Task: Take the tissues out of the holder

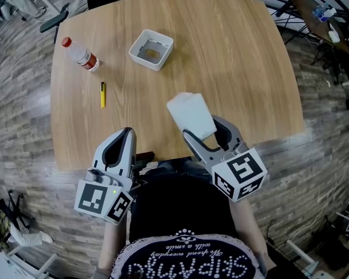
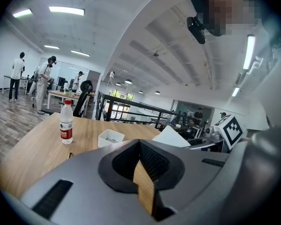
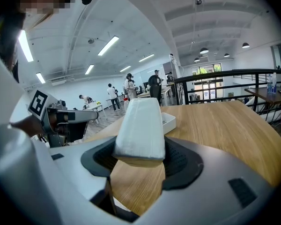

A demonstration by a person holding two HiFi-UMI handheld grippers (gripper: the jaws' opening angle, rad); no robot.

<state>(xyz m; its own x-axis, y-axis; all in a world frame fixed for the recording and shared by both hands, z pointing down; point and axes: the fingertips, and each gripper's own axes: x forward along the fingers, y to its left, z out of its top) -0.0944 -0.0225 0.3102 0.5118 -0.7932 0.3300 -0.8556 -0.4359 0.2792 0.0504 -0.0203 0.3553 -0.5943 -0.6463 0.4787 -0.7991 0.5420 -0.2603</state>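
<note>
A white pack of tissues [image 1: 191,116] is clamped between the jaws of my right gripper [image 1: 203,130], held just above the near edge of the wooden table [image 1: 238,68]. In the right gripper view the tissue pack [image 3: 139,125] sticks out forward from the right gripper [image 3: 139,146]. The white square holder [image 1: 163,38] stands further back on the table and looks empty; this holder [image 2: 110,137] also shows in the left gripper view. My left gripper [image 1: 127,132] is shut with nothing in it, at the table's near edge, left of the pack.
A plastic water bottle [image 1: 80,53] with a red cap lies at the table's far left, and a yellow pen [image 1: 103,94] lies nearer. Chairs and stands ring the far side of the table. People stand at desks far off.
</note>
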